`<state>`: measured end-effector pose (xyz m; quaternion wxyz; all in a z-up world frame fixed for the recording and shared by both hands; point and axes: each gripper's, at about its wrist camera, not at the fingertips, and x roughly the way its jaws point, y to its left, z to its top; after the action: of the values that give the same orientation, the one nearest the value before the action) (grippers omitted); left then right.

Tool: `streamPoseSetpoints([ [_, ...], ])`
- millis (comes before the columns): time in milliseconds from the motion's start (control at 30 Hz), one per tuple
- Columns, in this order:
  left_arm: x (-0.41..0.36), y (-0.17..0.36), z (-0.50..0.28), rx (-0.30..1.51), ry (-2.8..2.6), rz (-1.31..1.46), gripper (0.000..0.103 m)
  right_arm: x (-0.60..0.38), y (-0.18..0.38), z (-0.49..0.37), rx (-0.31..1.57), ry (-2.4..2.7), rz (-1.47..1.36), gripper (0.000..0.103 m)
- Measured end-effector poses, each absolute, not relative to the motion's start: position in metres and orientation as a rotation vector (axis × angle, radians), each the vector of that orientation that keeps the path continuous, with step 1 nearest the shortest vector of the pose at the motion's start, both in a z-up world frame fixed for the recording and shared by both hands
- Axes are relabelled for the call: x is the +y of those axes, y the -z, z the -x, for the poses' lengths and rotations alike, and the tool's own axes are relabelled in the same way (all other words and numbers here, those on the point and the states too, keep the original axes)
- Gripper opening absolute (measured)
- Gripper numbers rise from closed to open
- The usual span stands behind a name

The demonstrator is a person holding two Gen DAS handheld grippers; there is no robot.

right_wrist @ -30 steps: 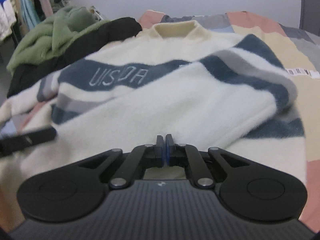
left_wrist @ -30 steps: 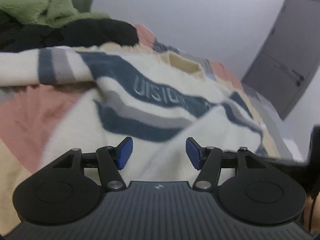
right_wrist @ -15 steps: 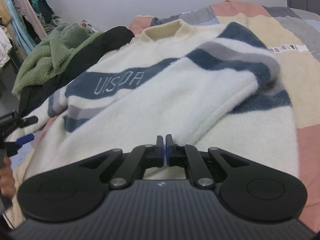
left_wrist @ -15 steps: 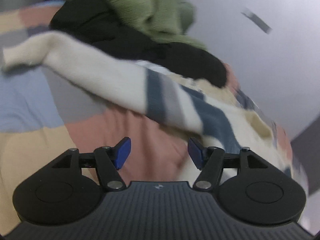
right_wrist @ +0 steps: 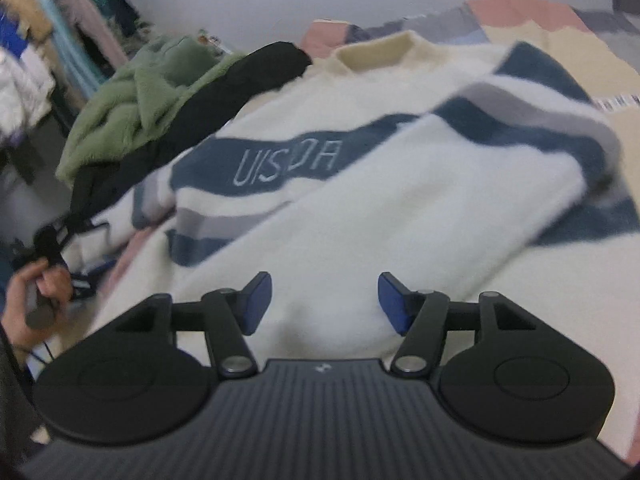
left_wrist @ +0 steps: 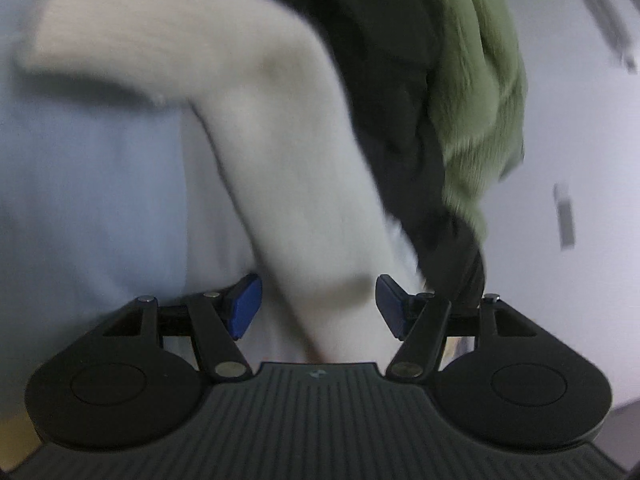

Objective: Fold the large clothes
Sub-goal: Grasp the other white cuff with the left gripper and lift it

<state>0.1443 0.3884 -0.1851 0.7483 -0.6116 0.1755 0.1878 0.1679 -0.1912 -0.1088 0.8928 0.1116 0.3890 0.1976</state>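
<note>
Fluffy cream sweater [right_wrist: 400,200] with navy and grey bands lies spread on our patchwork bedspread [right_wrist: 560,40], one sleeve folded across its chest. Our right gripper [right_wrist: 325,303] has just released over the hem. Our left gripper [left_wrist: 319,306] gapes around the other sleeve [left_wrist: 280,160], unclamped. Two garments, green [right_wrist: 132,104] and black [right_wrist: 224,92], crowd its left edge.

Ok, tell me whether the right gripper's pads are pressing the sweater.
Apart. The right wrist view shows the right gripper open, both pads clear of the sweater.
</note>
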Motion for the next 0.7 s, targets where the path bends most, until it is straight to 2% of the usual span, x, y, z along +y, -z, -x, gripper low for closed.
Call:
streamPoseSetpoints([
  [200,0.406,0.187,-0.145,0.280,-0.456,1.316,0.066,-0.168,0.119,-0.178,0.779,-0.397,-0.118,0.062],
  [367,0.409,0.180,-0.143,0.190,-0.636,1.209,0.057,-0.163,0.125,-0.192,0.744,-0.387,-0.069,0.061],
  [533,0.414,0.177,-0.144,0.193,-0.743,1.062,0.027,-0.158,0.130,-0.201,0.737,-0.380,-0.034,0.064],
  [700,0.404,0.165,-0.142,0.179,-0.775,0.995,0.017,-0.158,0.130,-0.202,0.739,-0.378,-0.033,0.064],
])
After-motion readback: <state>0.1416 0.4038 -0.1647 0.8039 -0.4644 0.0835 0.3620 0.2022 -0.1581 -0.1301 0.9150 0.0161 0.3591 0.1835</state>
